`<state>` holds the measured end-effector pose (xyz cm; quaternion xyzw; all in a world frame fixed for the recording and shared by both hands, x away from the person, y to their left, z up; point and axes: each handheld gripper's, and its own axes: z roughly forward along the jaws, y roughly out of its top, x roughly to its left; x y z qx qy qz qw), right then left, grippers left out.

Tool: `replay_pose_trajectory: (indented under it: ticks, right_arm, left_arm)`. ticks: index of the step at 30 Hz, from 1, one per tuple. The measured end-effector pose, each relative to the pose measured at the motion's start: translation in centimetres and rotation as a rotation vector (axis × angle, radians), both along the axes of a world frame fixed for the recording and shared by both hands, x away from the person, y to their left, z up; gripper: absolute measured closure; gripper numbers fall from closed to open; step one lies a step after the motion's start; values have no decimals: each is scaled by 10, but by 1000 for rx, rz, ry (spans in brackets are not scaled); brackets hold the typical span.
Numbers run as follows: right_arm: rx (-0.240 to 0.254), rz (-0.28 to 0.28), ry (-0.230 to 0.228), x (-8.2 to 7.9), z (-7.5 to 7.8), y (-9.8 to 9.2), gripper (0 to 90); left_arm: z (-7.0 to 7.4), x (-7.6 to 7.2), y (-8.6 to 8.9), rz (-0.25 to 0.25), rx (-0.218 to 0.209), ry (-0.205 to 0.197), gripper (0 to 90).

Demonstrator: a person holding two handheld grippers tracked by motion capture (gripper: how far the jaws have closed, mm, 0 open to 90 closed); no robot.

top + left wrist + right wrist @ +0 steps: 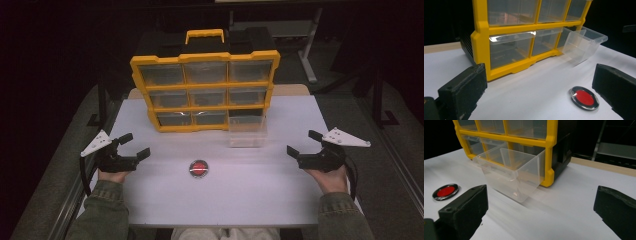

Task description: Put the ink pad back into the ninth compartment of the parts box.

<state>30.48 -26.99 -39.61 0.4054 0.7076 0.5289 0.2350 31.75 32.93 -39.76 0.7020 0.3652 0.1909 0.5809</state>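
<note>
- On the white table (165, 200), toward its far side, stands a yellow drawer cabinet (205, 92) with a carry handle (204, 35) on top, its clear drawers set in three rows.
- At its bottom right corner a clear drawer (246, 131) is pulled out, resting on the table.
- Left gripper (131, 146) sits near the left edge, jaws spread, nothing between them.
- Right gripper (304, 143) sits near the right edge, jaws likewise wide and empty.
- Between them lies a small round red disc (198, 168) with a silver rim, nothing blocking it.
- No writing is legible.
</note>
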Motion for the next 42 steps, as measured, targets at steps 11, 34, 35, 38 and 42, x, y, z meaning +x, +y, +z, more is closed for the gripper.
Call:
replay_pose_trajectory:
  ticks: [11,34,35,38,42]
  right_arm:
    - [-14,4,10,0,-1,2,0]
    - [-23,20,24,0,-3,5,0]
    - [-23,20,24,0,-3,5,0]
    - [-27,21,27,1,-4,4,0]
    - [-30,21,35,1,-5,4,0]
  left_arm:
    - [9,-3,-1,-14,14,3,0]
    - [30,5,-23,-79,113,16,0]
    - [31,6,-24,-84,117,18,0]
    - [31,9,-28,-105,143,30,0]
    - [31,11,-33,-120,159,41,0]
